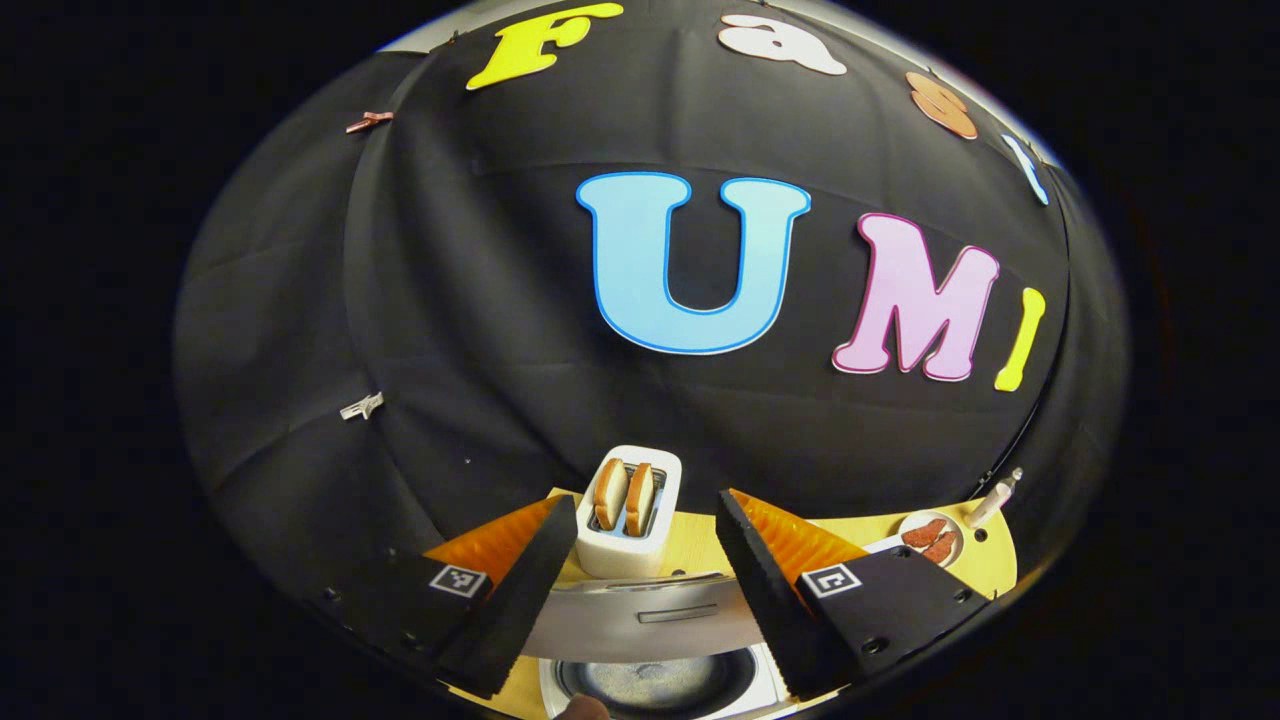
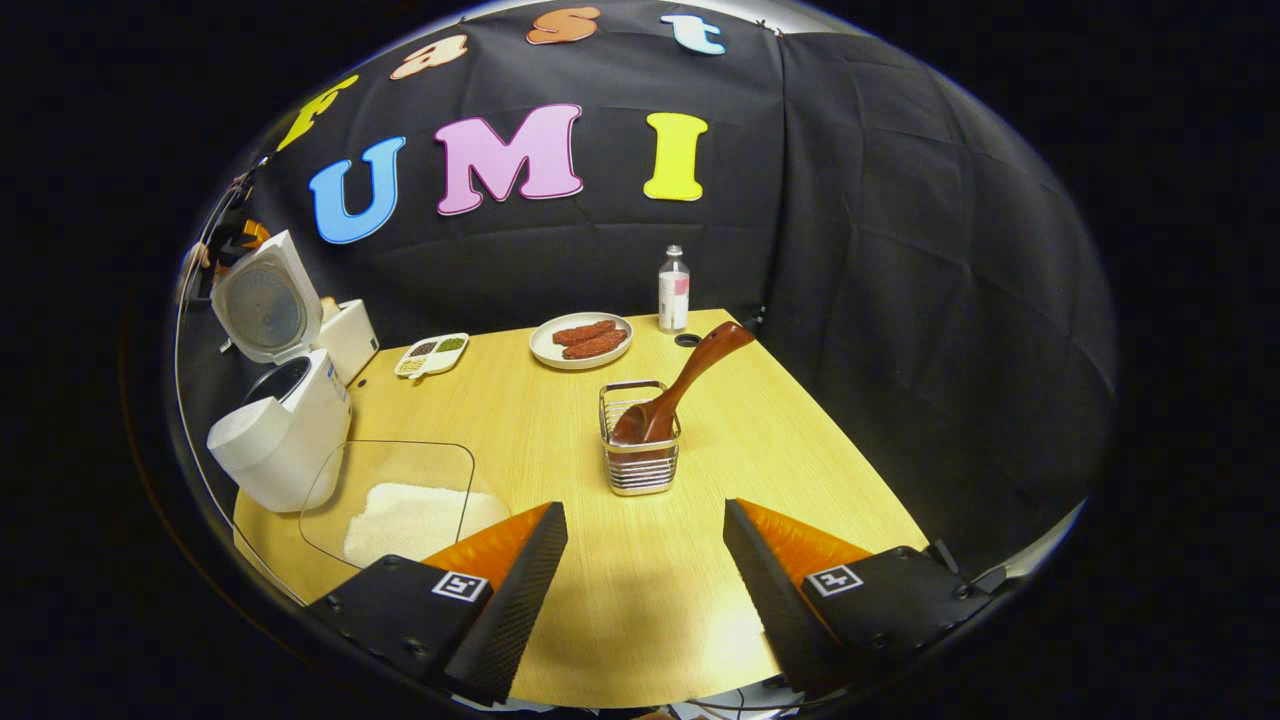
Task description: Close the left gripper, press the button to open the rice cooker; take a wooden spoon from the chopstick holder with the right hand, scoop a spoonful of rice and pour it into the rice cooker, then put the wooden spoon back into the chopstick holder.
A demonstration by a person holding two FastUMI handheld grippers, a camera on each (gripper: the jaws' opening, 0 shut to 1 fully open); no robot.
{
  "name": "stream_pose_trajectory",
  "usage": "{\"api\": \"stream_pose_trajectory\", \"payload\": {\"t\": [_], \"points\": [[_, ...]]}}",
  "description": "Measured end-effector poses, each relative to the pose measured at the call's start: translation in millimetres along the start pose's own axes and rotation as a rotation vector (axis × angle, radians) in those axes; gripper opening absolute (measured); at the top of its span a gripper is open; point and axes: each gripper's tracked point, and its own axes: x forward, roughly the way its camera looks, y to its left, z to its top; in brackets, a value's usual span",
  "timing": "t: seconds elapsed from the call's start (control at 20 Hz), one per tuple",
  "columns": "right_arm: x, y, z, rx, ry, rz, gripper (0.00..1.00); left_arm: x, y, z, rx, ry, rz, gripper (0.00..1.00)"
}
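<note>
one white rice cooker point(image 2: 285, 420) is seen lid-up at nine o'clock; one brown wooden spoon point(image 2: 680, 385) sits in one wire chopstick holder point(image 2: 640, 450); both grippers' fingers are held apart.

rice cooker point(image 1: 660, 680) cut off (bottom edge)

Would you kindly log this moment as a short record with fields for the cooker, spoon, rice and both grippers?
cooker: lid up, pot exposed, at table's left edge
spoon: bowl down in the wire holder, handle leaning up to the right
rice: heaped in a clear tray beside the cooker
left gripper: open, empty, above the cooker
right gripper: open, empty, short of the holder
other: toaster with bread, plate, bottle
</note>
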Motion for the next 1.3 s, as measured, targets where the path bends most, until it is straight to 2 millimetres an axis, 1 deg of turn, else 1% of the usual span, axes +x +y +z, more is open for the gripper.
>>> {"api": "stream_pose_trajectory", "payload": {"t": [0.1, 0.2, 0.3, 0.4, 0.5, 0.65, 0.75, 0.9, 0.95, 1.0, 1.1, 1.25, 1.3], "points": [[-5, 7, 1, -0.006, -0.013, 0.011, 1.0, -22, -4, -29, 0.0, 0.015, -0.015, 0.99], [-12, 14, 3, -0.019, -0.03, 0.022, 0.99, -44, -10, -68, -0.014, 0.052, -0.033, 0.99], [-19, 22, 4, -0.026, -0.038, 0.033, 0.99, -58, -14, -109, -0.022, 0.09, -0.041, 0.99], [-27, 27, 3, -0.038, -0.047, 0.038, 0.99, -67, -18, -144, 0.009, 0.103, -0.04, 0.98], [-31, 33, -4, -0.051, -0.039, 0.044, 0.99, -70, -19, -175, 0.045, 0.116, -0.024, 0.99], [-40, 43, -22, -0.06, -0.005, 0.058, 0.99, -69, -19, -207, 0.021, 0.124, -0.013, 0.99], [-46, 49, -32, -0.079, 0.008, 0.065, 0.99, -67, -21, -221, 0.028, 0.119, -0.014, 0.99], [-52, 54, -38, -0.098, 0.013, 0.068, 0.99, -64, -22, -238, 0.047, 0.108, -0.013, 1.0], [-53, 57, -38, -0.098, 0.01, 0.069, 0.99, -63, -22, -236, 0.047, 0.072, -0.011, 1.0], [-54, 60, -36, -0.102, 0.004, 0.07, 0.99, -65, -22, -239, 0.055, 0.059, -0.012, 1.0], [-54, 68, -33, -0.115, -0.008, 0.075, 0.99, -63, -24, -239, 0.072, 0.029, -0.016, 1.0], [-52, 87, -20, -0.119, -0.036, 0.094, 0.99, -63, -23, -237, 0.071, 0.023, -0.025, 1.0], [-52, 94, -14, -0.116, -0.049, 0.102, 0.94, -66, -23, -235, 0.068, 0.02, -0.033, 1.0]]}}
